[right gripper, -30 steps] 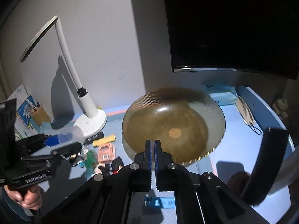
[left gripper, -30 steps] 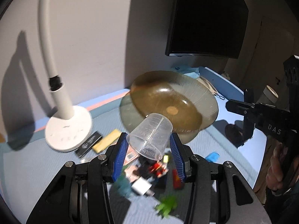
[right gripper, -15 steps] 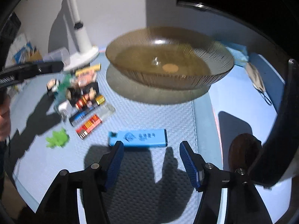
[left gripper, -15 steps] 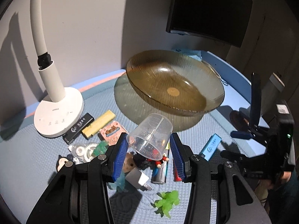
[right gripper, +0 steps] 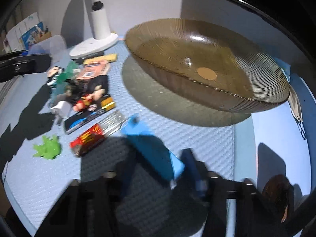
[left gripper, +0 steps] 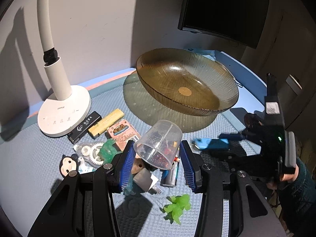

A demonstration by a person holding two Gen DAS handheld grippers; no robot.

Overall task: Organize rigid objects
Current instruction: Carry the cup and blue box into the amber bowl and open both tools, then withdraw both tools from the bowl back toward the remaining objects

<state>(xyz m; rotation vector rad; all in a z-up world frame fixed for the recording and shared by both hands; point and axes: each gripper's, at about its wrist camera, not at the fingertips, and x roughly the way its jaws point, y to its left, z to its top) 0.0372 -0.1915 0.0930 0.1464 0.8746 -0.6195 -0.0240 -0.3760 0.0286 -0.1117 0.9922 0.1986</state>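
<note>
L gripper (left gripper: pixel 158 164) clamps a clear cup (left gripper: pixel 159 144) w/ both pads, above the toy pile left of the bowl (left gripper: pixel 187 83). R gripper (right gripper: pixel 158 177) closing round blue lighter (right gripper: pixel 152 148) in front of bowl; contact unclear, blurred.

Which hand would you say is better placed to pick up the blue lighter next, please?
The right. The right gripper is already down around the blue lighter, its jaws closing with the lighter between them. The left gripper is occupied holding the clear cup over the toy pile.
</note>
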